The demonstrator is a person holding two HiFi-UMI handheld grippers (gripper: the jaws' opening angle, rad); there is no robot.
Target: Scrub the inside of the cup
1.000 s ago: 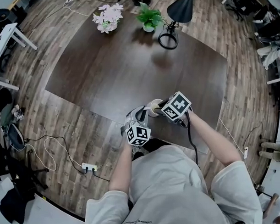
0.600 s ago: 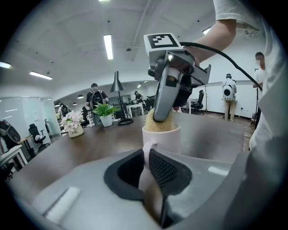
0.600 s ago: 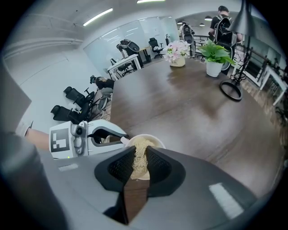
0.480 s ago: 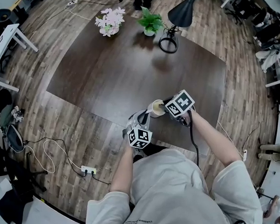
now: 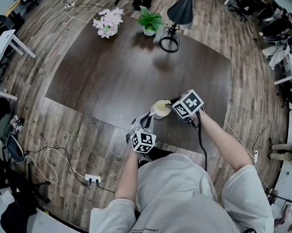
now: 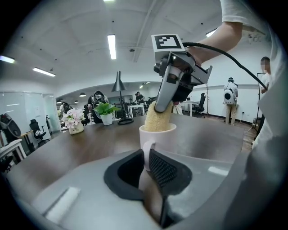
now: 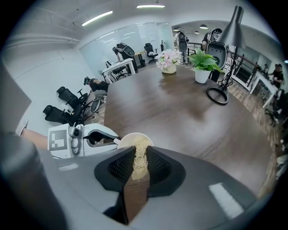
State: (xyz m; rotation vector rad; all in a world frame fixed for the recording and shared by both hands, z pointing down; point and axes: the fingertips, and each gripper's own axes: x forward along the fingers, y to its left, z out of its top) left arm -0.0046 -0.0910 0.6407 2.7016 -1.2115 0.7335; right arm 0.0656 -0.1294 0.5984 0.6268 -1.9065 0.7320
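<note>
A white cup (image 5: pixel 160 109) stands near the front edge of the dark wooden table (image 5: pixel 115 71). My left gripper (image 5: pixel 147 122) is shut on the cup's handle (image 6: pixel 146 155), with the cup body (image 6: pixel 157 136) just ahead of the jaws. My right gripper (image 5: pixel 177 109) is shut on a tan fibrous scrubber (image 7: pixel 138 159) with a brown wooden handle. The scrubber's head (image 6: pixel 158 118) is pushed down into the cup's mouth (image 7: pixel 135 141). The cup's inside is hidden by the scrubber.
At the table's far edge stand a pot of pink flowers (image 5: pixel 106 22), a green plant (image 5: pixel 150 22) and a black desk lamp (image 5: pixel 174 22). Cables and a power strip (image 5: pixel 93 178) lie on the wood floor to the left. Office chairs and people stand in the background.
The cup and both grippers stay together at the table's front edge. The right gripper has shifted slightly, with the scrubber still in the cup.
</note>
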